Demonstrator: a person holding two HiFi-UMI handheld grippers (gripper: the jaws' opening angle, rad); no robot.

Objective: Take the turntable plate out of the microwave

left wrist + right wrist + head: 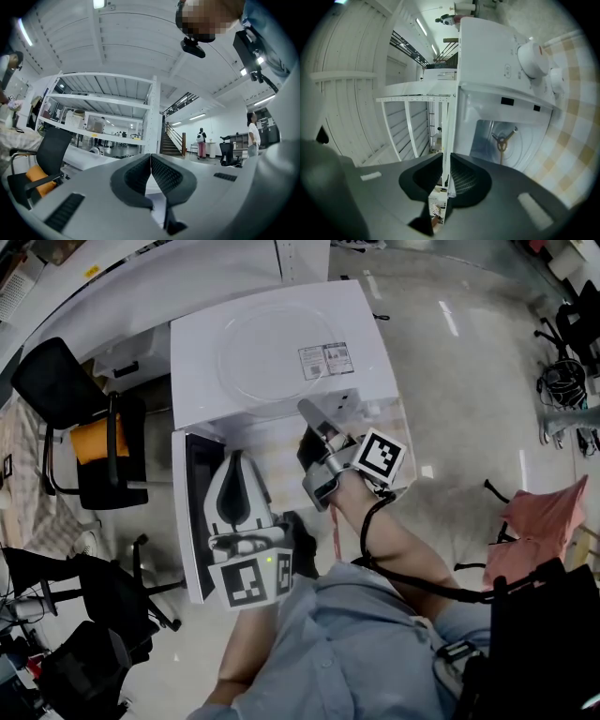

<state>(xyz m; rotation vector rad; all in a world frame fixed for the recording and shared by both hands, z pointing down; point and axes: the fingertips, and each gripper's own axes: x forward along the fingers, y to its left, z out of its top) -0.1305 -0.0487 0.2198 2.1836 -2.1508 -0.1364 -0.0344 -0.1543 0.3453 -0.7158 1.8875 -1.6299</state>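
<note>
Items counted: one microwave point(202, 371), its single door point(190, 521) swung open to the left. One turntable plate point(277, 352) of clear glass lies flat on top of the microwave casing, outside the cavity point(529, 145). Cavity contents: one drive hub point(502, 141). Two grippers. The right gripper point(307, 411) is clamped on the plate's near rim. The left gripper point(236, 460), beside the open door, has its jaws pressed together with nothing between them.
</note>
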